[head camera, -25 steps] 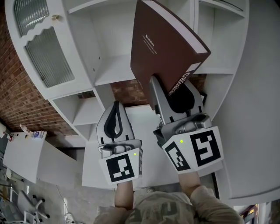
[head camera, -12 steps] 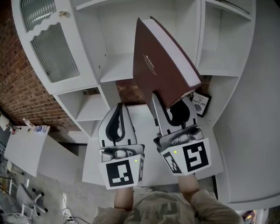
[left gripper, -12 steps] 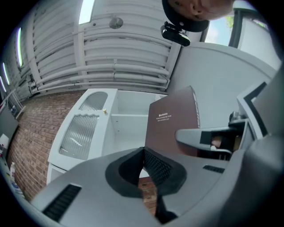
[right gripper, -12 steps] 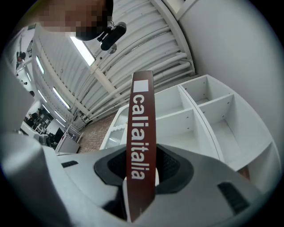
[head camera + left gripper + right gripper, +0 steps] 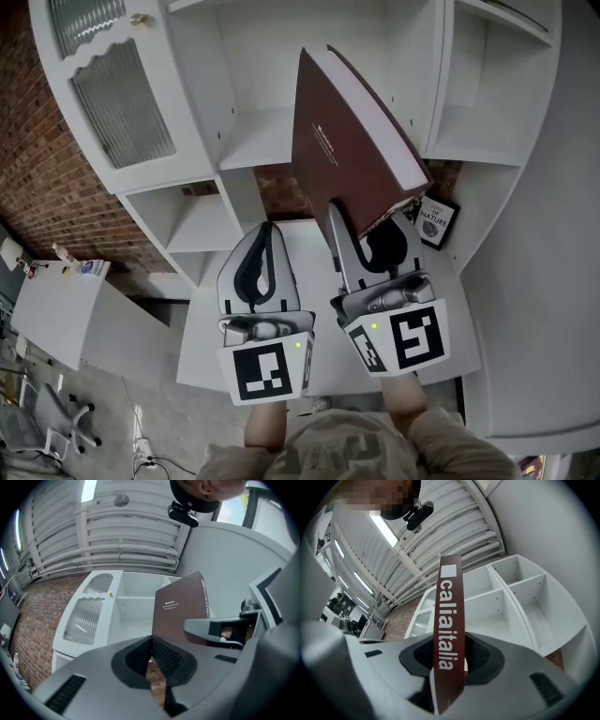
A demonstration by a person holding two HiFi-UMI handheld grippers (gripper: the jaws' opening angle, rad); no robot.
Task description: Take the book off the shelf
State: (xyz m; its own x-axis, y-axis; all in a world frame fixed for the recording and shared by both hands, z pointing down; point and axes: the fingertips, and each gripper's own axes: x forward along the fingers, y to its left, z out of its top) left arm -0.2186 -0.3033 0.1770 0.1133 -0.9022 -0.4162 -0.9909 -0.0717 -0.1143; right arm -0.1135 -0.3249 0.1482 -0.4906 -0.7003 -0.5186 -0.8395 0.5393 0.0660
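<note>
Shelf [image 5: 251, 141]: white unit with open bays. It fills the upper part of the head view and serves as the reference for every place below.
Book [image 5: 352, 141]: large, dark brown cover, pale page edges. It is out of the shelf, raised in the air in front of the open middle bay and tilted. The spine points back towards the person and the front cover faces the shelf's left wing.
Spine: white lettering "caliaitalia" runs along it (read in the right gripper view).
Right gripper [image 5: 367, 225]: in front of the shelf's middle bay, below the book. Its jaws are clamped on the lower end of the spine, one pad on each cover.
Left gripper [image 5: 266, 230]: in front of the shelf, towards its left wing and beside the right gripper. Its jaws are pressed together with nothing between them, and it is apart from the book.
Glass door [image 5: 122, 103]: ribbed pane with a small knob, on the shelf's left wing.
Small book [image 5: 434, 220]: dark cover reading "OF NATURE". It leans at the foot of the shelf, under the right-hand bays.
Brick wall [image 5: 47, 187]: to the left of the shelf. It also shows through a gap below the middle bay.
Ledge [image 5: 202, 347]: white surface at the foot of the shelf, beneath both grippers.
</note>
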